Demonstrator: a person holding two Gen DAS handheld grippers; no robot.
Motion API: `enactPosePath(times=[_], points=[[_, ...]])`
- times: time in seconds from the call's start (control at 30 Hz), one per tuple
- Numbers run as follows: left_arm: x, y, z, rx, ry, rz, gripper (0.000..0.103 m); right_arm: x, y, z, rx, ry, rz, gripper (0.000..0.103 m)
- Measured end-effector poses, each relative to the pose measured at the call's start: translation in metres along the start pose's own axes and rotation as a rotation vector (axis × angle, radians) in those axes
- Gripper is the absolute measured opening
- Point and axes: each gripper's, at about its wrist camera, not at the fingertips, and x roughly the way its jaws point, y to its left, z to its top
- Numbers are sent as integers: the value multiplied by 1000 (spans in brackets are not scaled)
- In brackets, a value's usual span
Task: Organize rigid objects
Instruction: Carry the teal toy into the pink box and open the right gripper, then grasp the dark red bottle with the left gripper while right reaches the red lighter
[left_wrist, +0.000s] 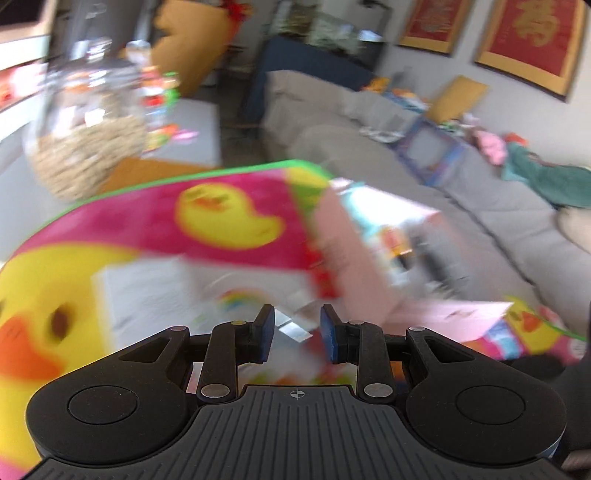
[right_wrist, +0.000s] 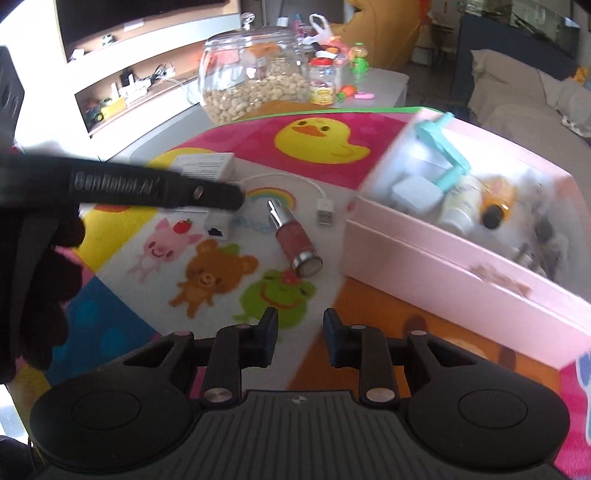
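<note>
An open pink box (right_wrist: 424, 266) with several small items inside stands on the cartoon play mat (right_wrist: 122, 332), to the right. A pink spray bottle (right_wrist: 295, 240) with a silver cap lies on the mat left of the box. Behind it lie a white USB cable (right_wrist: 325, 212), a small white adapter (right_wrist: 218, 229) and a white carton (right_wrist: 207, 164). My right gripper (right_wrist: 300, 317) hovers in front of the bottle, jaws a little apart and empty. My left gripper (right_wrist: 236, 195) reaches in from the left above the adapter. In the blurred left wrist view the left gripper (left_wrist: 297, 314) shows a narrow gap, with the pink box (left_wrist: 354, 258) ahead.
A glass jar of nuts (right_wrist: 255, 74) and small toys and bottles (right_wrist: 325, 81) stand behind the mat. A black-gloved hand (right_wrist: 33, 277) fills the left edge. A grey sofa (left_wrist: 480, 221) strewn with things lies beyond the box.
</note>
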Motion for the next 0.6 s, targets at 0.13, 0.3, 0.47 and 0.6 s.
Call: enactPosePath(times=[0.13,0.3,0.47,0.6], points=[[53,-5,46,-4,58,-13,30,-8,-15,-16,47,-50,-2,28],[132,-6,89,82,98,81,23,-14,-22,-32,44,-123,2,40],[171,-2,90,161,202,45,14,-18,-30,-38,60,-136,29,45],[156,1,72,239,249,-34,14,-18,-32,-39,58,-142,36,48]])
